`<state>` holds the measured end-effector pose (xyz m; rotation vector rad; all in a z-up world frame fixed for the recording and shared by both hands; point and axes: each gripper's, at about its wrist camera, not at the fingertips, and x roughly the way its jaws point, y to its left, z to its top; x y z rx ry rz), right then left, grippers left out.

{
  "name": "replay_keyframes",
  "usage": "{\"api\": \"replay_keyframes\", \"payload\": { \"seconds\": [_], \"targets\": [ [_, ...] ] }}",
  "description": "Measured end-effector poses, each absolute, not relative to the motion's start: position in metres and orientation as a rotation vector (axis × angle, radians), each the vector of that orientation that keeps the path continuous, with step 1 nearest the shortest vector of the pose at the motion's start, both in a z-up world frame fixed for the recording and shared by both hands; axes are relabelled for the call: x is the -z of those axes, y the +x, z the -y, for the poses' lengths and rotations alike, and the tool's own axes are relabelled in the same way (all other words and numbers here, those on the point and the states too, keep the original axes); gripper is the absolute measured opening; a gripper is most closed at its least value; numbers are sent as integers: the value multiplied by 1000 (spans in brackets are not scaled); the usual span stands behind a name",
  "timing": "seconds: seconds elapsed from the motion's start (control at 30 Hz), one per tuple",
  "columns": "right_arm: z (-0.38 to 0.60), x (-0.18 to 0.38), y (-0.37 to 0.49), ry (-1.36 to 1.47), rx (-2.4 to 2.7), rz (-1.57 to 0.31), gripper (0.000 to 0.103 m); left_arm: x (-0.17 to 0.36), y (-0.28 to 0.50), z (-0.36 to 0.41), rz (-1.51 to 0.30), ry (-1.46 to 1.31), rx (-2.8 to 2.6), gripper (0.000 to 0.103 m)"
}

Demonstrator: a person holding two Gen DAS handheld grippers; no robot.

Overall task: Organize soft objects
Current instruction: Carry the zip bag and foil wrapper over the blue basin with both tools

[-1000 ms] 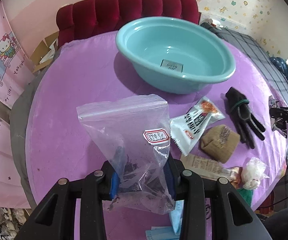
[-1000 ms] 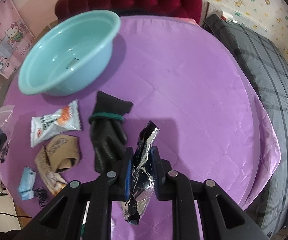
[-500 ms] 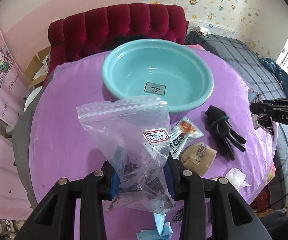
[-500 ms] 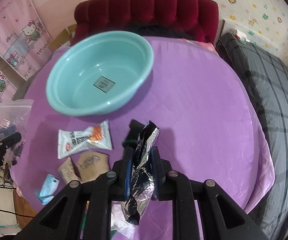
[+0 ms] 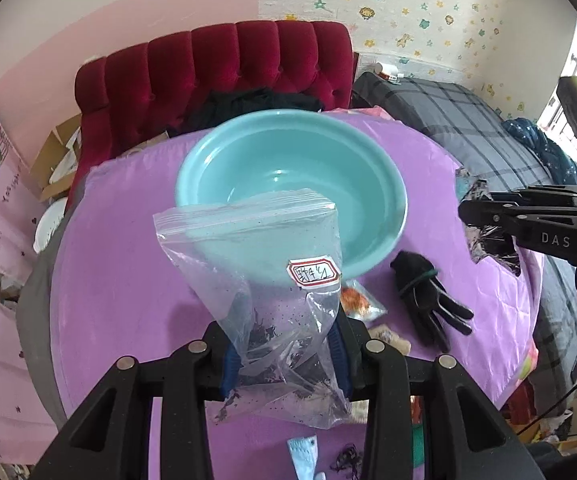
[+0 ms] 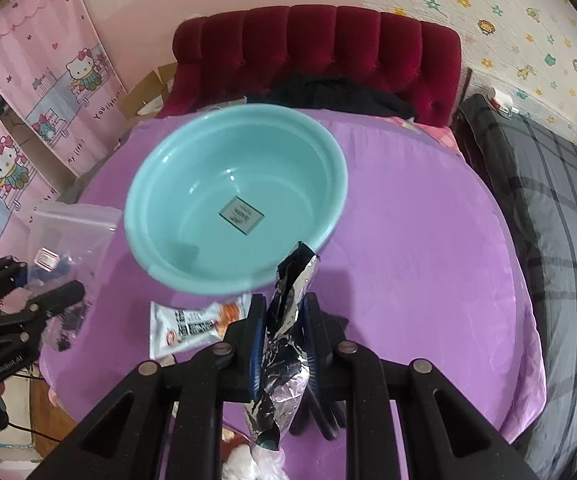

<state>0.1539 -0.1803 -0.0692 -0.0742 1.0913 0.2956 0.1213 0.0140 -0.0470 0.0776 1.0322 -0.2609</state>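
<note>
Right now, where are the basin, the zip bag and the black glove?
basin (image 6: 192,184), right wrist view, inner wall left of the sticker.
zip bag (image 5: 256,240), left wrist view, clear upper panel.
black glove (image 5: 416,280), left wrist view, palm below the cuff.

A turquoise basin sits on a purple quilted cover. The clear zip bag holds dark flecks and wears a white label edged in red. The crumpled foil packet is silver and black. The glove is black with a green band. The headboard is deep red tufted velvet, the blanket grey plaid, and the wallpaper white with small coloured stars and animals.
</note>
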Motion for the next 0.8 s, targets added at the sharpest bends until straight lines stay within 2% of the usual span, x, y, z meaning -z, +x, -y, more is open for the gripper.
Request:
{"api": "replay_keyframes", "payload": {
  "seconds": [0.47, 0.8],
  "targets": [
    [150, 58, 211, -55, -349, -1068, 19, 43, 178, 1, -1001, 101, 321, 41],
    [134, 71, 254, -20, -362, -1053, 20, 59, 222, 4, -1019, 81, 337, 41]
  ]
}}
